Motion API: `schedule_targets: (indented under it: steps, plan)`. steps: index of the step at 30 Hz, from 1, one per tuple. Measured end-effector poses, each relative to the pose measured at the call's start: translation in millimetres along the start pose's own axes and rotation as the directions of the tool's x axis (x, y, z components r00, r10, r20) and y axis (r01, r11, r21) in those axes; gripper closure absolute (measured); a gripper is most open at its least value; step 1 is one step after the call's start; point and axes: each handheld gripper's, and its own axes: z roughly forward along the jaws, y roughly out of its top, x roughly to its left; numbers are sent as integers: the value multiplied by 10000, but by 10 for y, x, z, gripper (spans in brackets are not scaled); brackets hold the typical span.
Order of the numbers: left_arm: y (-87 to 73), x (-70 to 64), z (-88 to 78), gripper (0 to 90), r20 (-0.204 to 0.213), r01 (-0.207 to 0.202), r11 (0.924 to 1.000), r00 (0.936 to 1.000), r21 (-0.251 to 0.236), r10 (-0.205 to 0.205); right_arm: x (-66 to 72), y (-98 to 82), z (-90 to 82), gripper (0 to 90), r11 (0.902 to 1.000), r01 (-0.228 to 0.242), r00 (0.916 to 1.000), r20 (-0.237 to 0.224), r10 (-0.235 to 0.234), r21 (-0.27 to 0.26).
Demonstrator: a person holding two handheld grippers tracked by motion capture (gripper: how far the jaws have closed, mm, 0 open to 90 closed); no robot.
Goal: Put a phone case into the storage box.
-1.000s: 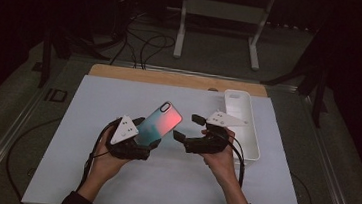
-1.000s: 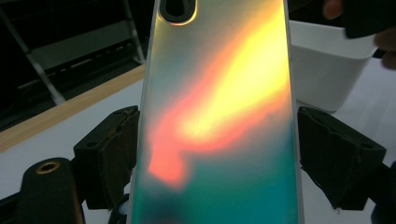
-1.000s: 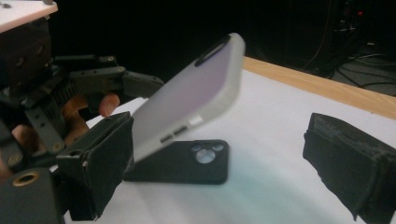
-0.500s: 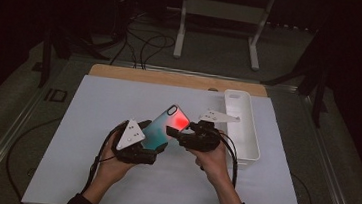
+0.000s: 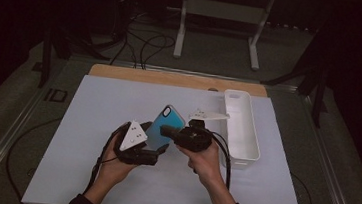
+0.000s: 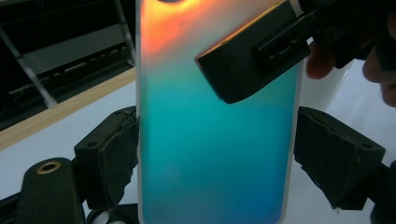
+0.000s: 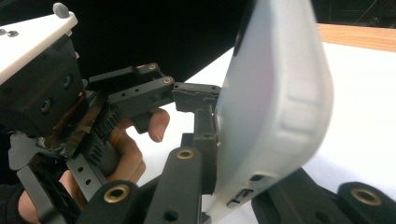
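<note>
**Between my two grippers, one phone case**

Between my left gripper's (image 5: pixel 157 147) pads sits the phone case (image 5: pixel 164 126), pinched across its width near the lower end, so it stands tilted up off the white table (image 5: pixel 103 104). Its back is smooth and glossy, shading from orange at the camera end to teal lower down, with a pale rounded rim. My right gripper (image 5: pixel 166 130) reaches in level from the right, and its jaws have just been closing; they now clamp the case's long edge, one black pad flat on the coloured back.

My left hand (image 5: pixel 113 163) cups its gripper from below, palm up. My right hand (image 5: pixel 204 157) wraps its handle, wrist straight.

From the left gripper view the colour fade and the right pad (image 6: pixel 243 65) lying on it are plain. From the right gripper view I see the frosted white inside of the case (image 7: pixel 275 102), its side button cutouts and my left thumb behind. Beyond my right fingers lies a white oblong tray (image 5: pixel 239 127), well apart.
</note>
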Motion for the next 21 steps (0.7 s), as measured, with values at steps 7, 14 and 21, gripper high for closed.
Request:
schedule_targets:
  steps: [7,14,21]
  plan:
    - [1,20,20,170,103,132,9996,9999,263,-134,29,-8,35,863,10000,-50,9999,153,51,-42]
    - [11,39,28,114,477,193,9985,9986,503,-217,49,-21,44,868,9998,183,9991,392,-180,-76]
    - [16,122,-23,104,939,486,9977,9942,477,-529,15,-6,-18,868,9994,282,9987,428,-274,-194]
